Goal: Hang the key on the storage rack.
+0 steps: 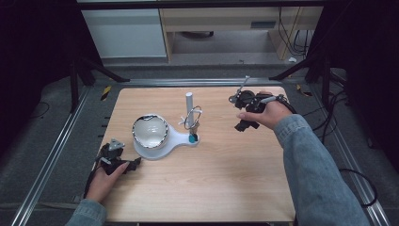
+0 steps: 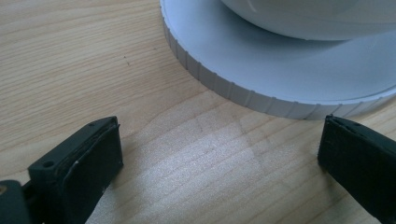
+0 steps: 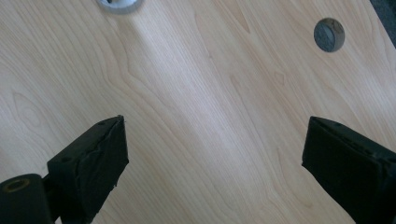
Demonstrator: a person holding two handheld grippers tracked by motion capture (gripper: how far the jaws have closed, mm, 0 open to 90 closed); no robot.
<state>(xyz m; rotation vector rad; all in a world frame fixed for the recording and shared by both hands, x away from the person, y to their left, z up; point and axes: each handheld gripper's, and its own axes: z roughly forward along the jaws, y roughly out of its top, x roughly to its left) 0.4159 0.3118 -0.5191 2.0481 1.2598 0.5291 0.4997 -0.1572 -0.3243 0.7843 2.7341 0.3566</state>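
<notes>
Here, two hands rest their grippers on a wooden table [image 1: 226, 174] either side of a white stand.
From above, the left gripper [image 1: 134, 163] lies near the stand's base [image 1: 176, 140], which carries a bowl [image 1: 150, 131] and a post [image 1: 189, 101] hung with keys [image 1: 192, 120]; the right gripper [image 1: 243, 126] sits well apart, far right. The left gripper view has jaws spread wide over bare wood, the ribbed base [image 2: 243, 88] just ahead. The right gripper view has jaws spread over wood, a grey disc [image 3: 329, 34] beyond.

Right gripper [image 3: 215, 154] with its two black jaws spread wide apart, nothing between them, pale wood-grain table [image 3: 196, 102] beneath, round grey disc [image 3: 329, 34] set in the wood at upper right, grey-white rounded edge [image 3: 120, 4] at the top
</notes>
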